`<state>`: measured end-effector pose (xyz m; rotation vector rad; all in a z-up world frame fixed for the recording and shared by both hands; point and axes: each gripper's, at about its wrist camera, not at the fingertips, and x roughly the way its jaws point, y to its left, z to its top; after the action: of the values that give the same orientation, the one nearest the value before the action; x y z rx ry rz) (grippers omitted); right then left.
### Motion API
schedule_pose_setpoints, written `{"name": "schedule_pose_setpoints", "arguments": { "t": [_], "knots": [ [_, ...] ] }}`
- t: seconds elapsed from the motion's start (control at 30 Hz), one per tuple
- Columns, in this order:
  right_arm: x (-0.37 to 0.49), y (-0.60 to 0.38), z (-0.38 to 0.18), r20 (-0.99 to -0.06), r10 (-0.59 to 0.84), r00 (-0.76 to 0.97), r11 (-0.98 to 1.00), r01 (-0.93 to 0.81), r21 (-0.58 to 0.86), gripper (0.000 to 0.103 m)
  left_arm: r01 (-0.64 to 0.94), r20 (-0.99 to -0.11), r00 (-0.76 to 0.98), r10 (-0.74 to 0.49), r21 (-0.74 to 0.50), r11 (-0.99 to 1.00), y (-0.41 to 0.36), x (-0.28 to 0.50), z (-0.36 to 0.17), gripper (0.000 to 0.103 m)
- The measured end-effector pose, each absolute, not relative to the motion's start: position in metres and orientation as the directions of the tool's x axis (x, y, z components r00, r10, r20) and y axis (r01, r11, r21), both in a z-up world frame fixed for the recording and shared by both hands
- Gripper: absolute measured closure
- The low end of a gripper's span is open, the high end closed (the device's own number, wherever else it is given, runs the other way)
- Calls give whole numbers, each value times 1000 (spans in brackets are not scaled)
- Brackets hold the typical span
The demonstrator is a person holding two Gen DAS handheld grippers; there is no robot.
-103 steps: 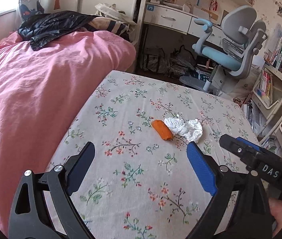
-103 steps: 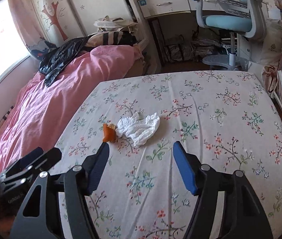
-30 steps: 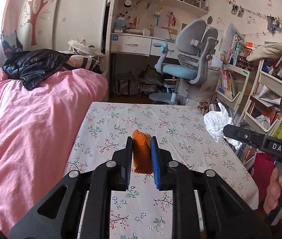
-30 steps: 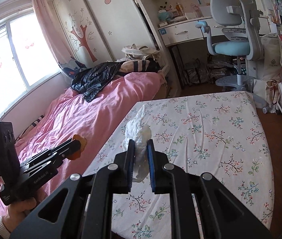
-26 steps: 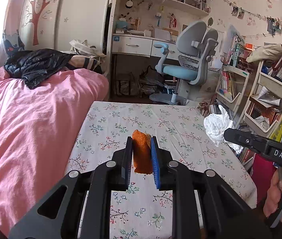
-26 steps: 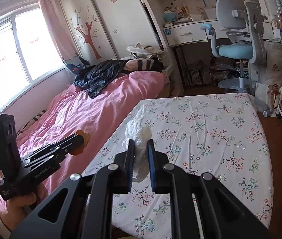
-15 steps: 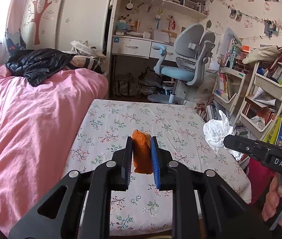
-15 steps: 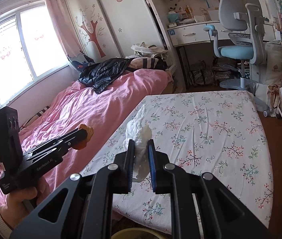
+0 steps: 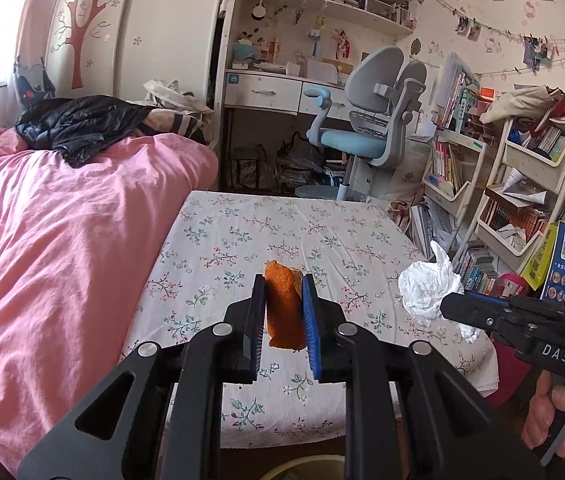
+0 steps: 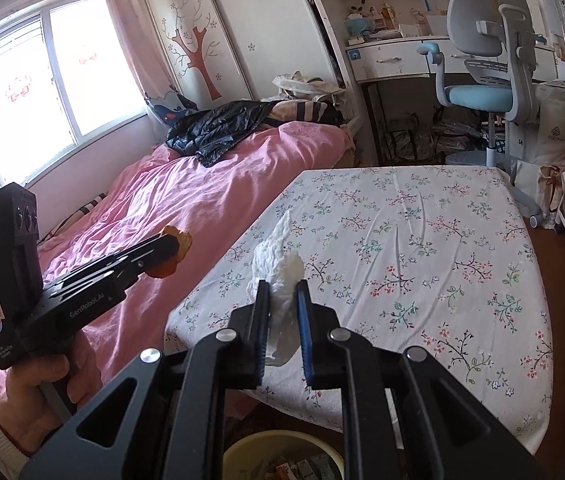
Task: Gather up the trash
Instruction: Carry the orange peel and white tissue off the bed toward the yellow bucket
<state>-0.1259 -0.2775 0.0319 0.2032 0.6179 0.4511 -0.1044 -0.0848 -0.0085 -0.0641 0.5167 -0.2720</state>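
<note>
My left gripper (image 9: 282,300) is shut on an orange peel (image 9: 283,312) and holds it in the air near the front edge of the floral-cloth table (image 9: 282,232). My right gripper (image 10: 283,300) is shut on a crumpled white tissue (image 10: 278,264), also held up at the table's near edge. In the left wrist view the tissue (image 9: 428,288) shows to the right of the peel. In the right wrist view the peel (image 10: 172,254) shows at the left. A yellowish bin (image 10: 282,456) with trash inside sits on the floor below both grippers; its rim (image 9: 306,470) shows at the bottom of the left wrist view.
A bed with a pink cover (image 9: 62,220) and a black jacket (image 9: 82,124) runs along the table's left side. A grey and blue desk chair (image 9: 366,128) and a desk stand behind the table. Crowded book racks (image 9: 514,200) line the right.
Both grippers have drawn back from the table with the peel and the tissue still held. The bin has come into view below them.
</note>
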Motion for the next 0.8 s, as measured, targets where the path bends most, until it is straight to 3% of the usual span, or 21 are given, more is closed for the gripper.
{"name": "schedule_pose_setpoints", "arguments": {
  "t": [0.37,0.8],
  "knots": [
    [-149,-264,16,-560,487,670,873,-380,305,87,242,-493,828,-267,-116,963,-88,-114,-13,86],
    [-180,-229,-25,-696,490,525,848,-471,241,87,237,-510,820,-261,-112,965,-84,-130,-23,86]
  ]
}}
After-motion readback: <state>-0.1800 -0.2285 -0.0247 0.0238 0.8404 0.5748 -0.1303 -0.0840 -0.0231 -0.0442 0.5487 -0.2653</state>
